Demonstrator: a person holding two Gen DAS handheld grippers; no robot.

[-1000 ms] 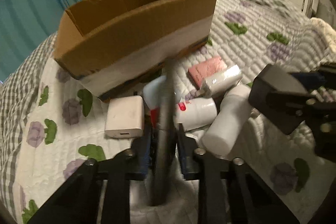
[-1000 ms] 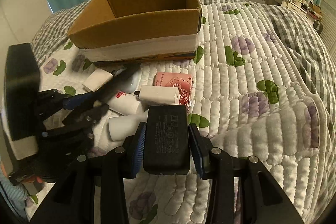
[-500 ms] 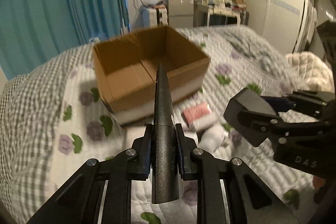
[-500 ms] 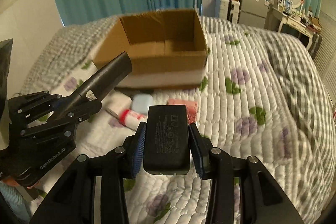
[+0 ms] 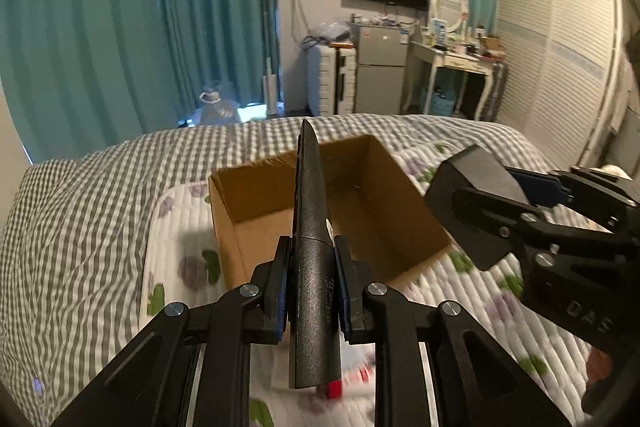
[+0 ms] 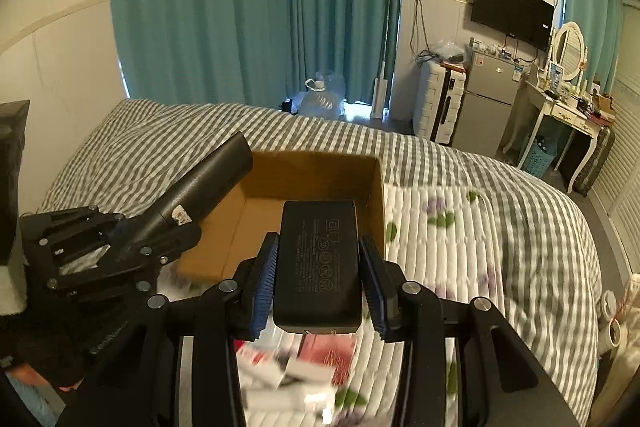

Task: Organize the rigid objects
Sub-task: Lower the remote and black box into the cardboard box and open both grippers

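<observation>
- L gripper [image 5: 310, 287]: fingers closed on dark tapered tool [image 5: 312, 235], held narrow-edge up, tip pointing fwd over cardboard box [image 5: 240, 227]. In R view the tool [image 6: 200, 195] reads as a black tube w/ a small white sticker; sticker text too small to read.
- R gripper [image 6: 318, 287]: blue-padded fingers closed on black power adapter [image 6: 318, 263], label face up.
- Both items airborne, in front of / partly over the box [image 6: 312, 171]; box interior appears empty as far as visible.
- Step in hand (judgement): transport phase, both loads being carried to the box for deposit.
- Next move (judgement): bring each gripper over the opening, lower inside the walls, then release. Keep grippers apart; they sit near each other over one box.
- Remaining items lie blurred on quilted bed cover [image 6: 460, 239] below grippers; not identifiable.
- Writing: adapter carries printed spec lines + compliance icons, illegible. Tool has small pale print, illegible. R gripper body seen from L view [image 5: 560, 259] shows "DAS".
</observation>
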